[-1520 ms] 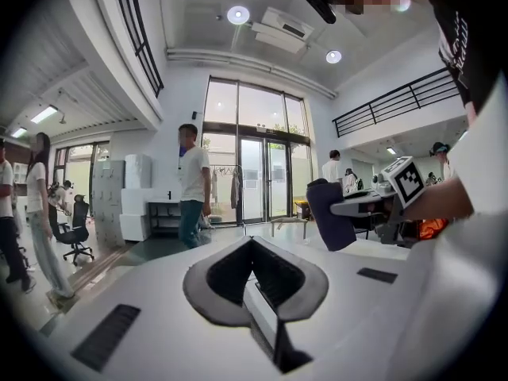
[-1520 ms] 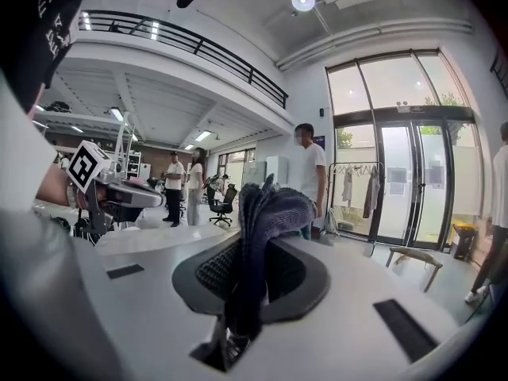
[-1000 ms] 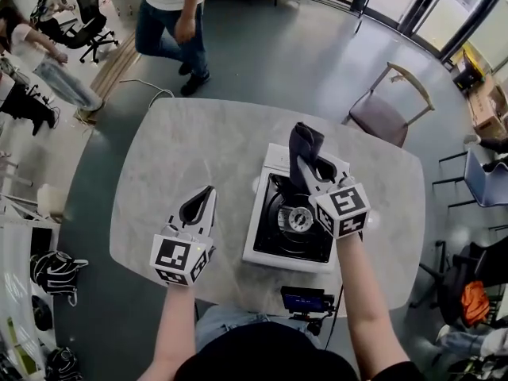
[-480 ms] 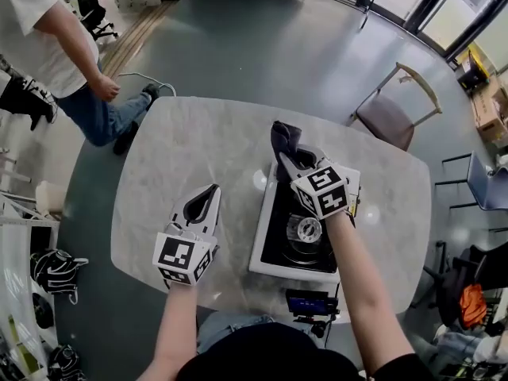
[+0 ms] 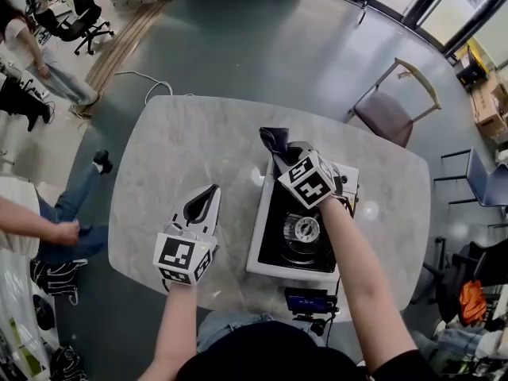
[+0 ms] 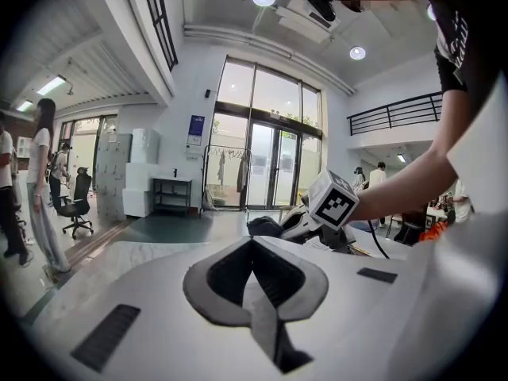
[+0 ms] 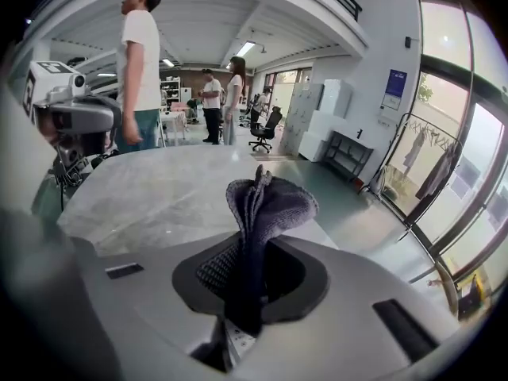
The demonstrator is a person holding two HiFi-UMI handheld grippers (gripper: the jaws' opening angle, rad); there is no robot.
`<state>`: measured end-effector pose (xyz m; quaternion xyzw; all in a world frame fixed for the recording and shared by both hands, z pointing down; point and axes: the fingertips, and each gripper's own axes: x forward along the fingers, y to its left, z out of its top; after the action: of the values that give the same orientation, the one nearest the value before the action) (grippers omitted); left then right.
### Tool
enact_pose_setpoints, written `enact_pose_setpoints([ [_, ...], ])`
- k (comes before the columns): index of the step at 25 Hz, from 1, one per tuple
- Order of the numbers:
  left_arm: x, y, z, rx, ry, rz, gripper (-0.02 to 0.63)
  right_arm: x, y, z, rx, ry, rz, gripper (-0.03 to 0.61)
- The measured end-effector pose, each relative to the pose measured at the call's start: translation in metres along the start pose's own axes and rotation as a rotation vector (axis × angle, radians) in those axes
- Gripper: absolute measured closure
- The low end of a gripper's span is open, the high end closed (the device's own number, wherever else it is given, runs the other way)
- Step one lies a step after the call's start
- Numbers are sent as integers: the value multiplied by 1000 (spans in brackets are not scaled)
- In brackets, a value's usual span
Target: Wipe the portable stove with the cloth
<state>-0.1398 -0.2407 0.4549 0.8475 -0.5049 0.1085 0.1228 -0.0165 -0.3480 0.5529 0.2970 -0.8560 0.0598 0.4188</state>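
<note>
stove: we see the portable stove (image 5: 298,230) at the table's (image 5: 178,157) 4 o'clock | cloth: dark cloth (image 5: 275,140) at its 11 o'clock corner, pinched in our right gripper (image 5: 284,159) | left gripper (image 5: 206,194): stove's 9 o'clock, jaws pressed together, empty

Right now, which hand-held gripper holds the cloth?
The right hand-held gripper, shut on the dark cloth by the stove; the left hand-held gripper is shut, empty.
</note>
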Motion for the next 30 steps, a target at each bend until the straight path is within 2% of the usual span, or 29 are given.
enact_pose_setpoints([
  [4,1,-6,-2,4,0,-4,603,-3,-6,-11,-26,22,-27,514],
  [30,4,-50,9,57,-1,-29,602,-70,-67,-112,68,105,-105,514],
])
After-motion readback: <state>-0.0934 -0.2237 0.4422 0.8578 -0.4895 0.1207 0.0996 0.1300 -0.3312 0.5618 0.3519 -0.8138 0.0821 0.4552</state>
